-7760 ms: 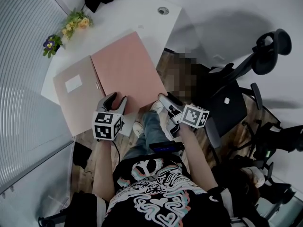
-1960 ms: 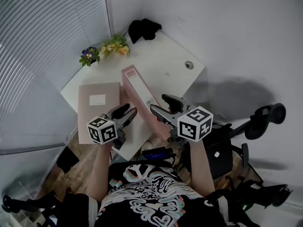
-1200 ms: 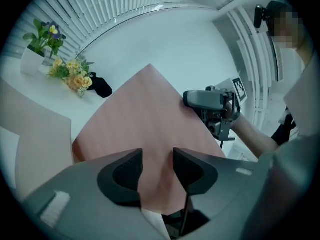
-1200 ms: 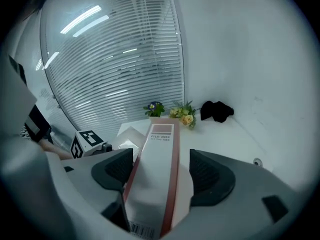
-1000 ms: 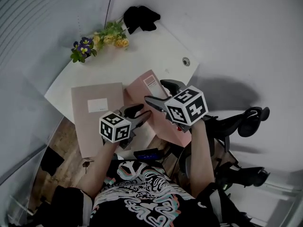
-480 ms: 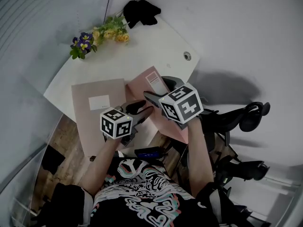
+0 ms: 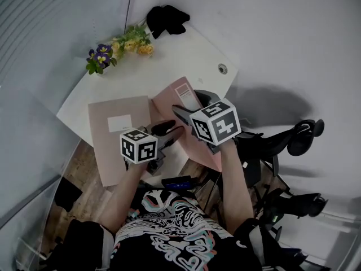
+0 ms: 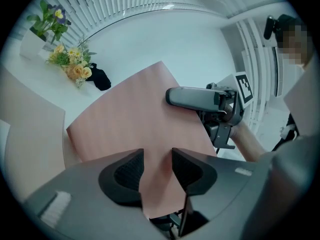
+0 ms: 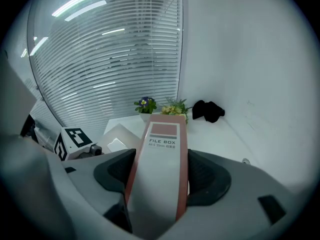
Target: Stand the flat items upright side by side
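A pink file box (image 7: pixel 179 91) stands on edge on the white table (image 7: pixel 186 55), its labelled spine (image 9: pixel 162 141) facing up. My right gripper (image 7: pixel 190 104) reaches down over that spine. Its jaws have just been closing, and its pads (image 9: pixel 200 176) now press on both sides of the spine. My left gripper (image 7: pixel 171 130) points level at the box's near end and is shut on a thin pink edge (image 8: pixel 157 184). The box's broad side (image 8: pixel 135 119) fills the left gripper view. A tan folder (image 7: pixel 115 134) with a white label lies flat to the box's left.
Yellow and purple flowers (image 7: pixel 121 44) and a black bundle (image 7: pixel 166 17) sit at the table's far corner. A round cable hole (image 7: pixel 223 69) is near the right edge. A black office chair (image 7: pixel 293 140) stands on the right, and window blinds (image 9: pixel 100 59) run along the left.
The pink box, flat on the table several seconds ago, now stands on edge. Over the last second both grippers have kept their places on it.
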A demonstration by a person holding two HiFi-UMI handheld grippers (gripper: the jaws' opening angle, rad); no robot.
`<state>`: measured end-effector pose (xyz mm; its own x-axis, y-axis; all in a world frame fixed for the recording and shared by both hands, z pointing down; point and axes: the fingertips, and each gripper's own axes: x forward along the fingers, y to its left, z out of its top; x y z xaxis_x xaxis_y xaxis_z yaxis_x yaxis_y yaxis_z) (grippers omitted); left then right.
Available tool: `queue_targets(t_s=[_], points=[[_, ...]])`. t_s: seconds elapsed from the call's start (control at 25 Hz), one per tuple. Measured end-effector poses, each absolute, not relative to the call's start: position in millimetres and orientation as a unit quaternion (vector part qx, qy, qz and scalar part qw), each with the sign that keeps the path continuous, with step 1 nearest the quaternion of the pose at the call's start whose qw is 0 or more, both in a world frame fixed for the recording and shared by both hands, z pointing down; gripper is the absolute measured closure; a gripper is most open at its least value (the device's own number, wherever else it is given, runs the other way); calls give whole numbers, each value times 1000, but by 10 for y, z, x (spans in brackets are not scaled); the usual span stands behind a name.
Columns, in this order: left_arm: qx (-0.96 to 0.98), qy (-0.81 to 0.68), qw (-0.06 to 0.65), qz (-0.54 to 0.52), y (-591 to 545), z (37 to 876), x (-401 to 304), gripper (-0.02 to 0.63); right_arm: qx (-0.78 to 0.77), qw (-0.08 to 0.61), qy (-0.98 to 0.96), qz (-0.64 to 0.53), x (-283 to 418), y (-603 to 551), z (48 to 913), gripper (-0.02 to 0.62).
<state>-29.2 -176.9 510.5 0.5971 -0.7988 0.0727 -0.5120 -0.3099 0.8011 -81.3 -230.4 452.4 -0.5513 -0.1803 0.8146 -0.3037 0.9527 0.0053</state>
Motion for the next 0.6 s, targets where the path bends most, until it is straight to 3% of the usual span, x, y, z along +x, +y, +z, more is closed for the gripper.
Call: queue_targets(t_s=[0.6], points=[[797, -426, 392, -175, -1680, 4822, -117, 446, 219, 329, -916, 70, -610, -2476, 3935, 281]])
